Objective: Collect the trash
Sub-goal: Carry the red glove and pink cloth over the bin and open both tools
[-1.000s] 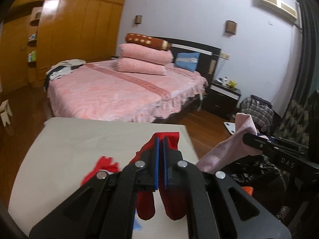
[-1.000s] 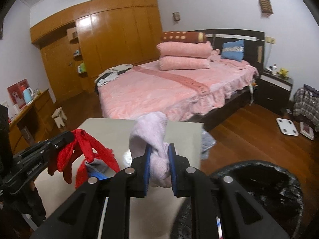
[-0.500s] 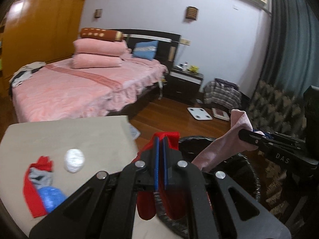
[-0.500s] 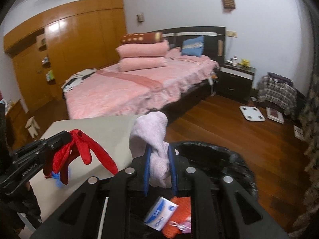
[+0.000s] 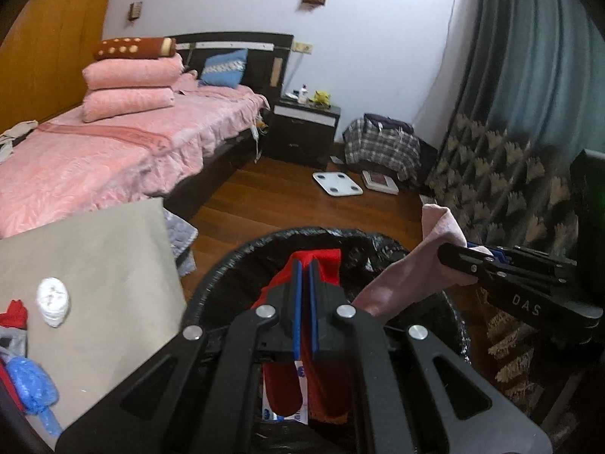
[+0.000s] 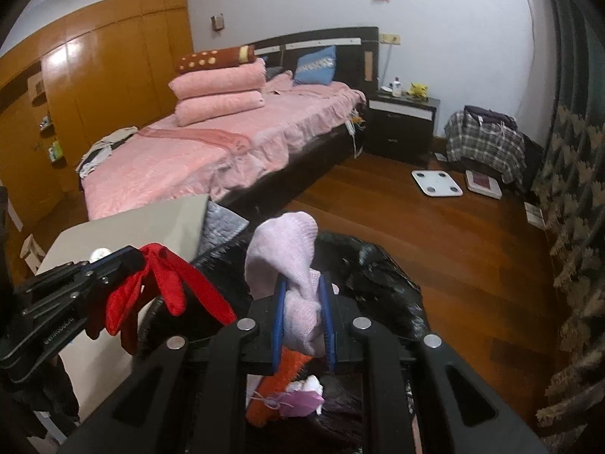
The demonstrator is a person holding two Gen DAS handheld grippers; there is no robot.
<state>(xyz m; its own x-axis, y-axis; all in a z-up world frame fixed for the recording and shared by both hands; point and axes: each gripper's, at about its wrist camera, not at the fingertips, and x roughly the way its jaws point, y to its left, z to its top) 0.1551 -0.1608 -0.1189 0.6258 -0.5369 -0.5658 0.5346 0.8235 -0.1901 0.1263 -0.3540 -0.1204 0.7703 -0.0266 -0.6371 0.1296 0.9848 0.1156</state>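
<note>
My left gripper is shut on a red cloth and holds it over the black-lined trash bin. It also shows in the right wrist view with the red cloth dangling. My right gripper is shut on a pale pink sock above the bin, and shows in the left wrist view with the sock. Orange and pink trash lies inside the bin.
A grey table at the left carries a crumpled white paper ball, a blue plastic item and a red cloth. A pink bed, nightstand and floor scale stand beyond.
Both grippers have swung right from over the table to above the trash bin, each still holding its cloth.
</note>
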